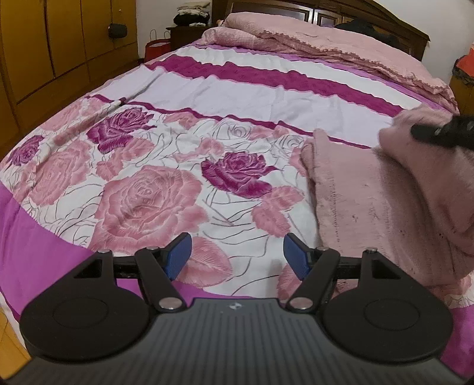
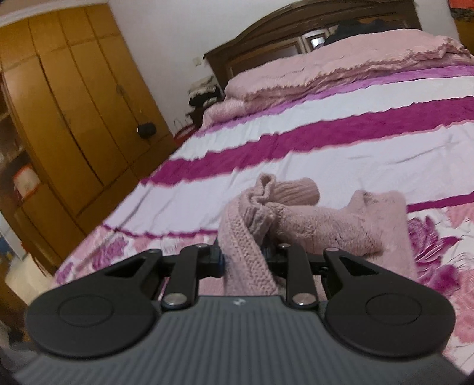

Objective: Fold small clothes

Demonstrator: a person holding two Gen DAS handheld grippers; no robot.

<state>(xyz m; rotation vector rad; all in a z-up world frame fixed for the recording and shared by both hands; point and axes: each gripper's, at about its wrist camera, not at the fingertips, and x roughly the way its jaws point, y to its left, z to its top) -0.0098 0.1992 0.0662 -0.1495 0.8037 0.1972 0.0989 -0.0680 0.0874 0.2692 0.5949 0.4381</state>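
A pale pink knitted sweater (image 1: 370,204) lies on the rose-patterned bed cover (image 1: 148,177) at the right of the left wrist view. My left gripper (image 1: 235,256) hovers open over the cover, left of the sweater, nothing between its blue pads (image 1: 179,254). In the right wrist view my right gripper (image 2: 243,254) is shut on a thick fold of the pink sweater (image 2: 248,248), which bunches up between the jaws and trails ahead with a ribbed cuff (image 2: 296,191). Part of the right gripper (image 1: 441,133) shows dark over the lifted sweater edge at the far right of the left view.
A folded pink blanket (image 1: 311,41) lies at the head of the bed before a dark wooden headboard (image 2: 296,32). Wooden wardrobe doors (image 2: 74,103) stand along the left. A red bag (image 1: 157,47) and a nightstand with dark clothes (image 1: 192,17) are at the far left corner.
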